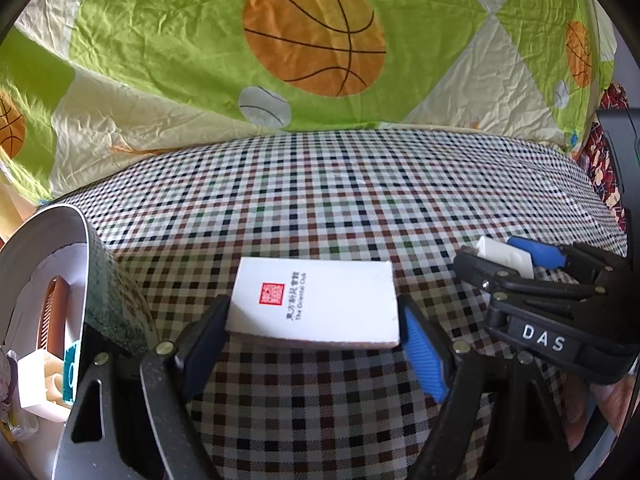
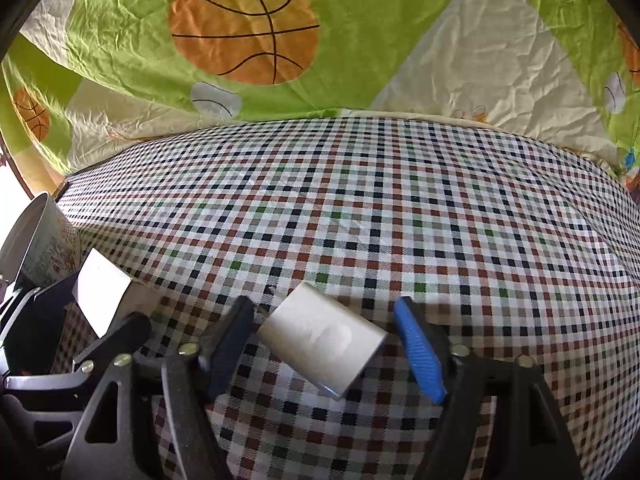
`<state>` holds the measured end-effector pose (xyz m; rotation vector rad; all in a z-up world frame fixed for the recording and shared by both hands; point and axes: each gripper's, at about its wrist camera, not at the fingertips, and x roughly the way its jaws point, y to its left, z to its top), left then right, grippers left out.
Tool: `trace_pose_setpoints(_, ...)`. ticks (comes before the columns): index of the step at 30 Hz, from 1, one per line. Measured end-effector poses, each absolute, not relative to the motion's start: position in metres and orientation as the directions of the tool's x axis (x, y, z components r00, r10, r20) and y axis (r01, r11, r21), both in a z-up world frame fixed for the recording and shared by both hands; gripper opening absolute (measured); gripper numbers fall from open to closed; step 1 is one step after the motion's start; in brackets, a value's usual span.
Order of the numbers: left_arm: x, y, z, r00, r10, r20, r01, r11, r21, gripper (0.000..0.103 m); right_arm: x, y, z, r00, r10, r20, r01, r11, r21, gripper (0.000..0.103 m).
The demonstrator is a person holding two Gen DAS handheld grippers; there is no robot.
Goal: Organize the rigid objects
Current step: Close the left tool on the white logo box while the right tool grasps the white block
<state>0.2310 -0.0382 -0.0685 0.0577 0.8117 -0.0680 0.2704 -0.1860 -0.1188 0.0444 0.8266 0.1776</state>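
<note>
Two grippers: both low over the checked tablecloth, each astride one white item.
L gripper: jaws set wide around a flat white rectangular card box w/ red seal and dark print. Pads sit at the box's short ends; looks like a grip, but firm contact on the blue side is hard to confirm from this angle.
R gripper: jaws mid-width around a small white rounded plastic block. Block lies skewed between the fingers; a gap shows on the blue side, so not clamped yet.
Task items: card box centre-front on the cloth; plastic block just to its right, well apart from the bin.
Bin: round metal tin w/ patterned wall, far left; already holds a white box, a brown comb-like piece, a teal item.
Backdrop: green quilt w/ basketball print behind the table.
Risk 1: skewed block may twist or squirt out when R jaws close, since pads meet corners, not flat faces.
Risk 2: L grip spans the box's long axis near its near edge; box could tip or sag on lift.
Risk 3: grippers sit close; R fingers could clip L on the way to the tin.
</note>
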Motion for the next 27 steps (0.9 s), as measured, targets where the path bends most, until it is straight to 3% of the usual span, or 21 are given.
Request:
trace_pose_setpoints(12,0.210,-0.038,-0.062,0.729,-0.062,-0.681,0.093,0.996,0.009,0.082,0.255,-0.192,-0.115,0.680,0.207,-0.704,-0.153,0.978,0.140,0.061)
trace_pose_setpoints(27,0.197,-0.042,-0.056,0.764,-0.046,-0.644,0.095,0.995,0.042,0.082,0.230,-0.198,-0.101,0.762,0.222,-0.608,-0.167,0.975,0.147,0.061)
